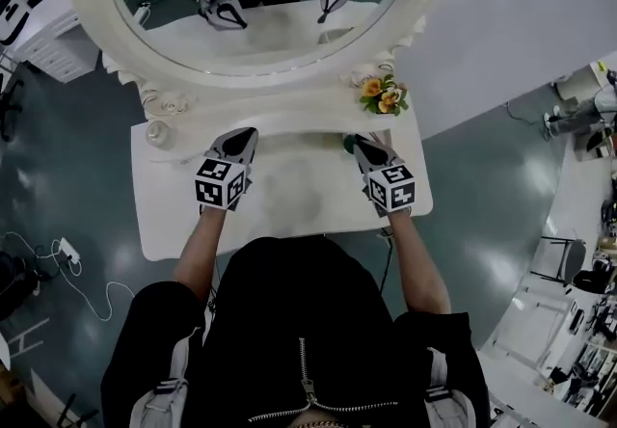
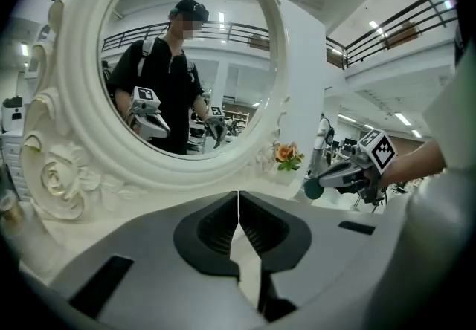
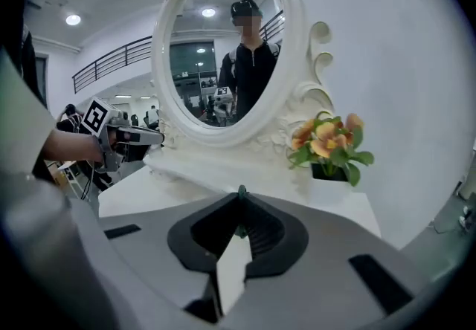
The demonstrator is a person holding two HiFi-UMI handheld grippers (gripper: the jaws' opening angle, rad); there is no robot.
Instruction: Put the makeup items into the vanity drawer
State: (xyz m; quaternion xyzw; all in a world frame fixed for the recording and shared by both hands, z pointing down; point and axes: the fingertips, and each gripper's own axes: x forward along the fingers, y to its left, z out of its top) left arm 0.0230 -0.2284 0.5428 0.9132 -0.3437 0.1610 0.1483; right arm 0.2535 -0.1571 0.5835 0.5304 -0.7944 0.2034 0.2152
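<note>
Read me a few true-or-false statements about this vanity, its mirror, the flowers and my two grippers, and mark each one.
1. The right gripper pinches a small green item at its jaw tips. True.
2. The left gripper has its jaws spread wide. False: its jaws are together with nothing between them.
3. The orange flowers stand at the rear right of the vanity table, beside the mirror. True.
4. The mirror is rectangular with a black frame. False: it is oval, in an ornate white frame.
</note>
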